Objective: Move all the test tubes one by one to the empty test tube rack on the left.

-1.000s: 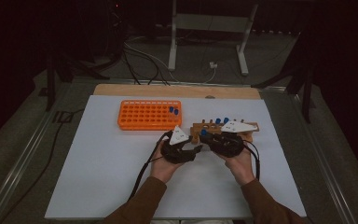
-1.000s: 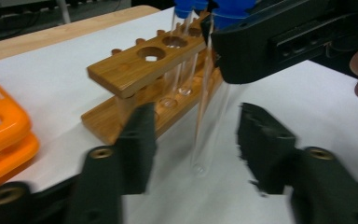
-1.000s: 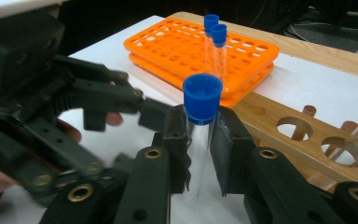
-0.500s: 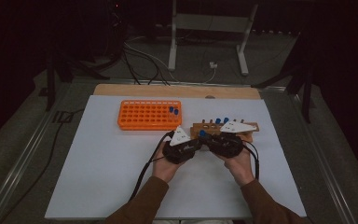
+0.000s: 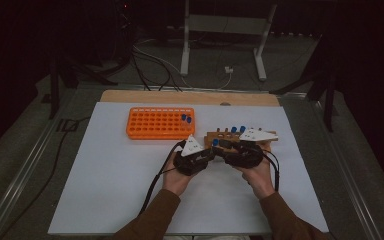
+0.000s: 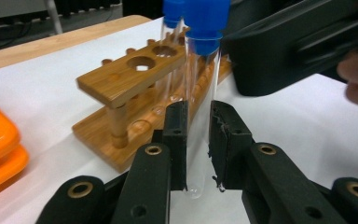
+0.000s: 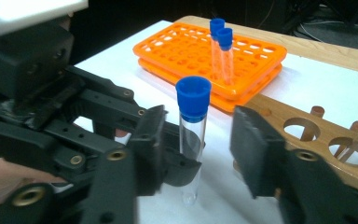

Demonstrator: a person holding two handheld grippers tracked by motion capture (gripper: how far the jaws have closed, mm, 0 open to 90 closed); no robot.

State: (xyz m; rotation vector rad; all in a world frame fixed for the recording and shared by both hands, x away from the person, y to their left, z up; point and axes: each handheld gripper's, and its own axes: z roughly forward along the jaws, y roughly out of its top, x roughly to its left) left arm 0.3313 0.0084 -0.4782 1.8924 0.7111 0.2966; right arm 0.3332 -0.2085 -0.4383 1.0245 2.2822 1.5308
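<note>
Now left gripper clamps the blue-capped tube upright beside the wooden rack; right gripper jaws just opened, seemingly clear of it.

Clear test tube with a blue screw cap, empty as far as can be seen. It stands upright, rounded bottom just above the white desk, directly in front of the wooden rack's near end, clamped at mid-length.
</note>
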